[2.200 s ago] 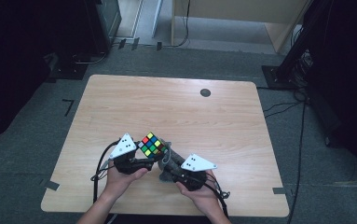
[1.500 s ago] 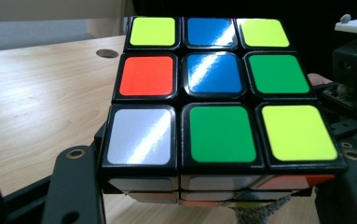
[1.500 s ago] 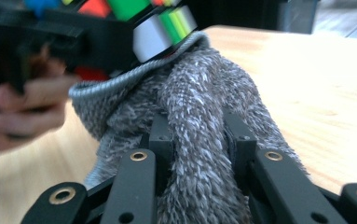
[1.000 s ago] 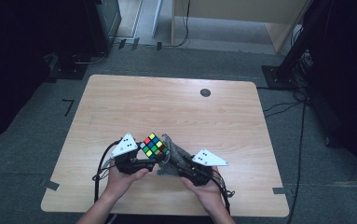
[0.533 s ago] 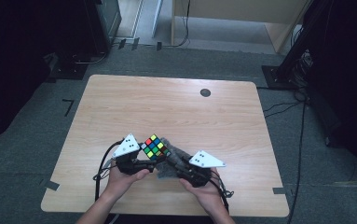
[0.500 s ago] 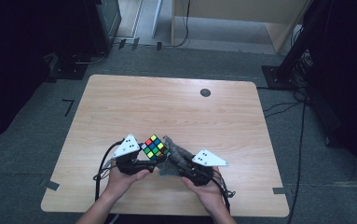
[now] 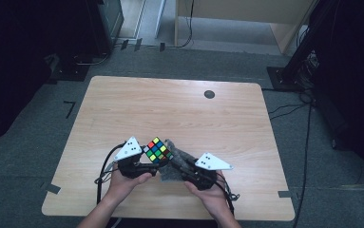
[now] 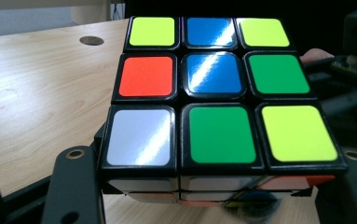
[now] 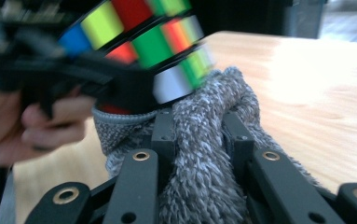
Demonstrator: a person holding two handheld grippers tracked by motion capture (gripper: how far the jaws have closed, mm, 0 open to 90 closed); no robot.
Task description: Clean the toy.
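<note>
A scrambled colour cube (image 7: pixel 158 150) is held a little above the near middle of the wooden table (image 7: pixel 170 109). My left gripper (image 7: pixel 152 163) is shut on it from the left. In the left gripper view the cube (image 8: pixel 213 93) spans the space between the two jaws of the left gripper (image 8: pixel 209 189), its top face showing yellow, blue, green, orange and white squares. My right gripper (image 7: pixel 178 164) is shut on a grey woolly cloth (image 7: pixel 170 173). In the right gripper view the cloth (image 9: pixel 204 154) bulges between the jaws of the right gripper (image 9: pixel 199 126) and presses against the cube's (image 9: pixel 143 42) underside.
A small black round cap (image 7: pixel 209 94) sits in the table's far right part. The person's left hand (image 9: pixel 36 126) is behind the cube. Dark floor, cables and black stands (image 7: pixel 308 57) surround the table.
The right gripper with the cloth has shifted slightly back and forth against the cube. The left gripper and the cube have stayed in place.
</note>
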